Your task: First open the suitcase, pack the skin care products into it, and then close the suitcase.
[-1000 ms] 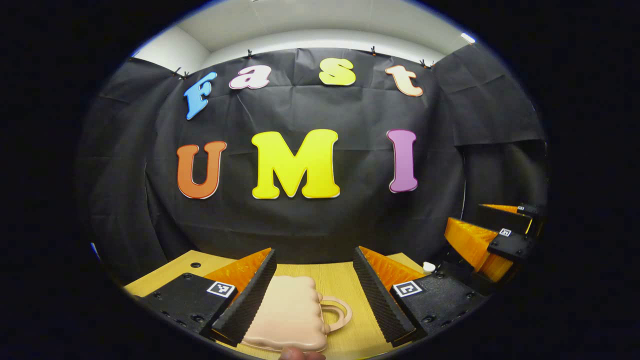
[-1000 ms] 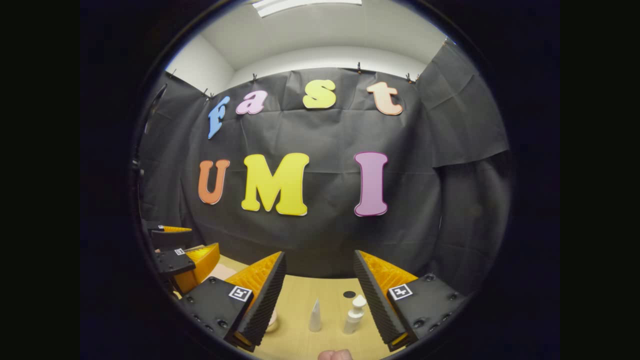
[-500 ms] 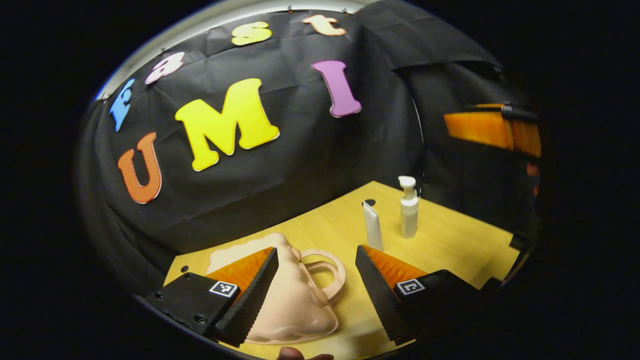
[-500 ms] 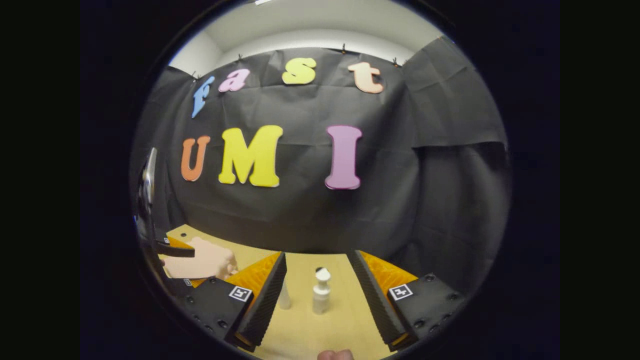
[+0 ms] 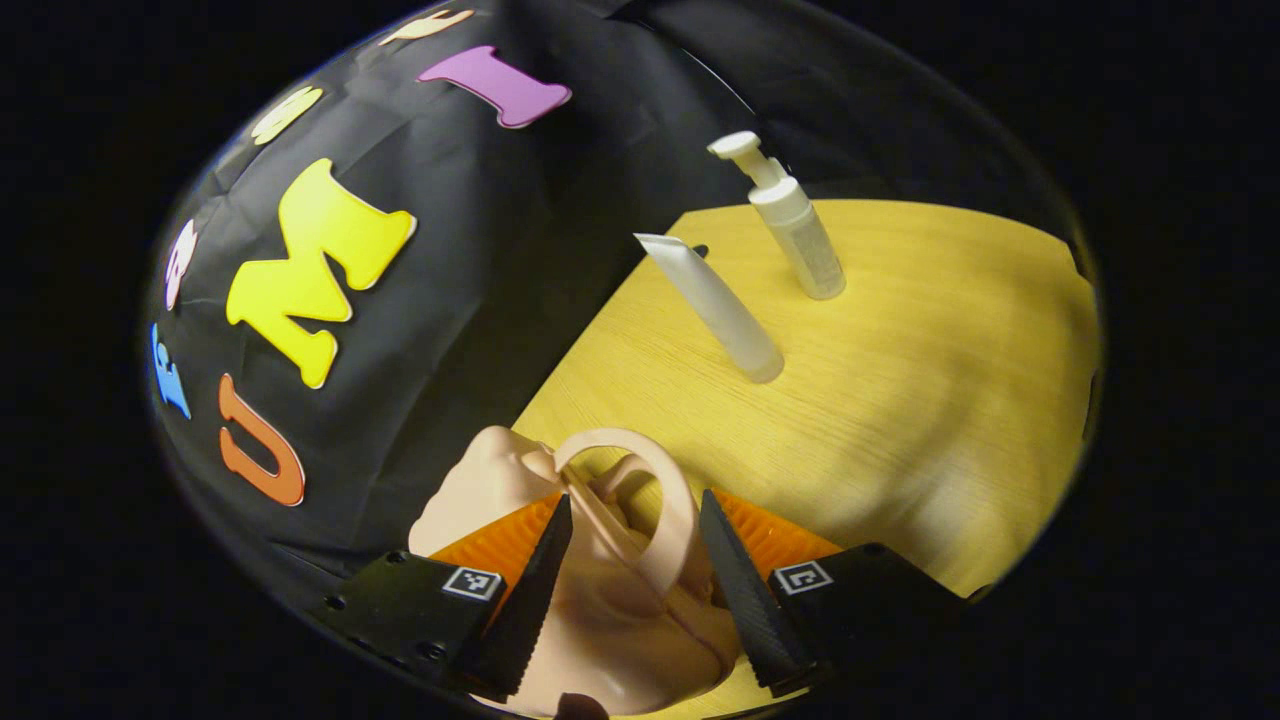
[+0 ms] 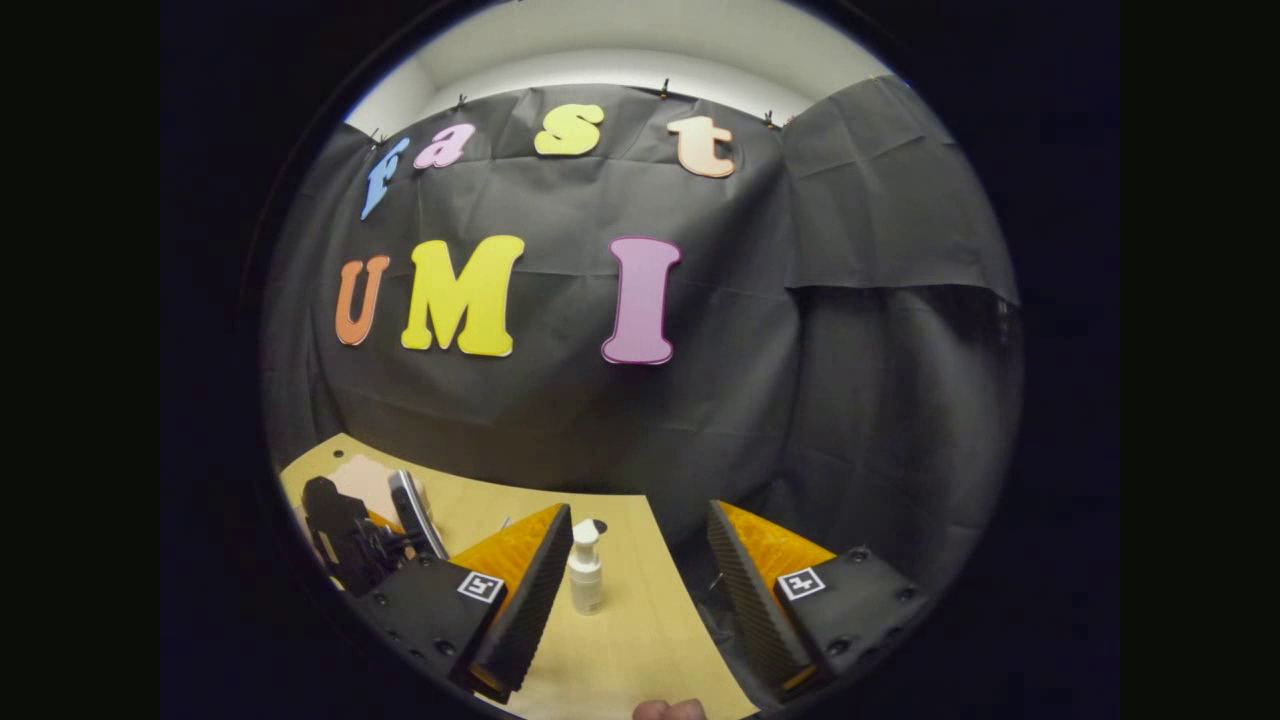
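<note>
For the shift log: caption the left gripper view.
Open left gripper straddles the peach plastic suitcase's handle; white tube and pump bottle wait behind.

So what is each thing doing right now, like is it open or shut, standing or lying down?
Suitcase: shut, lying flat on the table.
Suitcase handle: between the left gripper fingers.
Left gripper: open.
Right gripper: open, holding nothing.
Pump bottle: standing upright.
Tube: standing on its cap.
</note>
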The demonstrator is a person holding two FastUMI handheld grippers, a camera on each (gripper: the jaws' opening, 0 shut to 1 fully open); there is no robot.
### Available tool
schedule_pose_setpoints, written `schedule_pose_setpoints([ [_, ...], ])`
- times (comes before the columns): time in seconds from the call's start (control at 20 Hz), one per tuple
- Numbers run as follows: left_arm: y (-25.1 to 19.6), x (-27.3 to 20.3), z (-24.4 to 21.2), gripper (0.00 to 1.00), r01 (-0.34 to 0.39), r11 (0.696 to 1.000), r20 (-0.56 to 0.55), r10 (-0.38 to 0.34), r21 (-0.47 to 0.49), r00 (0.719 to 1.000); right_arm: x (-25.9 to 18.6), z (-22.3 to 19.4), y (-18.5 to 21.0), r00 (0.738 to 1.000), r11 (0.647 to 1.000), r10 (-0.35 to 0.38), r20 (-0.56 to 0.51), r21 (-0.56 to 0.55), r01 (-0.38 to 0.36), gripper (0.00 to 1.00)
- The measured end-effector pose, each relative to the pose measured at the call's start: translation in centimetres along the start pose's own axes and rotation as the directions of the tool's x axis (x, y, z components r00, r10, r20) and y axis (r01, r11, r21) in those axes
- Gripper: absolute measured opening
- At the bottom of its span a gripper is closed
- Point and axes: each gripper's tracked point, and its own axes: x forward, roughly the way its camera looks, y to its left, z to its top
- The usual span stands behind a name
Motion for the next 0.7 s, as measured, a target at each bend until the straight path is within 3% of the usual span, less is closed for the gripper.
schedule_pose_setpoints([
  [0.2,-0.6,1.7,-0.5,0.69,0.004,0.999,-0.051,-0.001,0.050,0.999,-0.1,-0.9,-1.5,0.999,1.000,-0.026,-0.022,0.002,0.026,0.81],
  [0.25,-0.6,1.8,-0.6,0.52,0.006,0.999,-0.064,-0.002,0.054,0.998,-0.1,-1.3,-1.8,0.999,0.999,-0.031,-0.033,0.008,0.031,0.80],
  [0.4,-1.2,2.1,-0.9,0.31,0.025,0.999,-0.095,-0.022,0.039,0.995,0.0,-1.9,-2.2,0.998,0.999,-0.038,-0.050,0.025,0.040,0.81],
  [0.7,-1.1,2.0,-0.7,0.20,-0.002,0.999,-0.125,0.008,0.043,0.992,0.0,-2.5,-1.4,0.999,0.999,-0.016,-0.045,0.052,0.018,0.80],
])
